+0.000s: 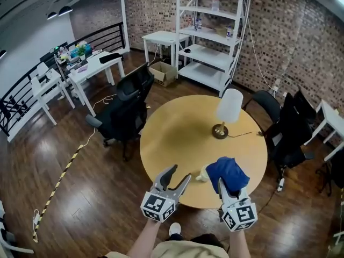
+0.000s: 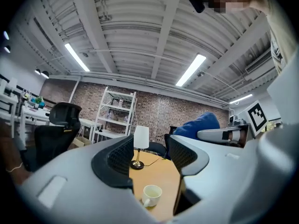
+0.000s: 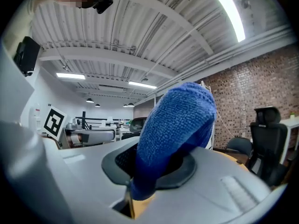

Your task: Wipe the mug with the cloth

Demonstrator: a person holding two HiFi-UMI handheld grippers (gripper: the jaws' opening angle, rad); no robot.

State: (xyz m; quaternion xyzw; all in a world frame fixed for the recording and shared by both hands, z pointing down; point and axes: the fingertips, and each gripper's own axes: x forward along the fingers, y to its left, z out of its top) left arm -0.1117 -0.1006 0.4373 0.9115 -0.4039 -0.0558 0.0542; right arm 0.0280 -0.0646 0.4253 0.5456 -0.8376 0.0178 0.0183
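A cream mug (image 1: 201, 176) stands near the front edge of the round wooden table (image 1: 177, 133), partly hidden by the blue cloth (image 1: 227, 172). My right gripper (image 1: 226, 186) is shut on that cloth, which bulges up out of its jaws just right of the mug. In the right gripper view the blue cloth (image 3: 175, 129) fills the space between the jaws of the right gripper (image 3: 156, 160). My left gripper (image 1: 180, 172) hovers left of the mug, open and empty. In the left gripper view the mug (image 2: 152, 195) sits below and beyond the open left gripper (image 2: 149, 150), apart from it.
A table lamp (image 1: 226, 112) with a white shade stands further back, its cord running off the right edge. Black office chairs (image 1: 126, 109) ring the table. White shelving (image 1: 212, 31) and white desks stand by the brick wall.
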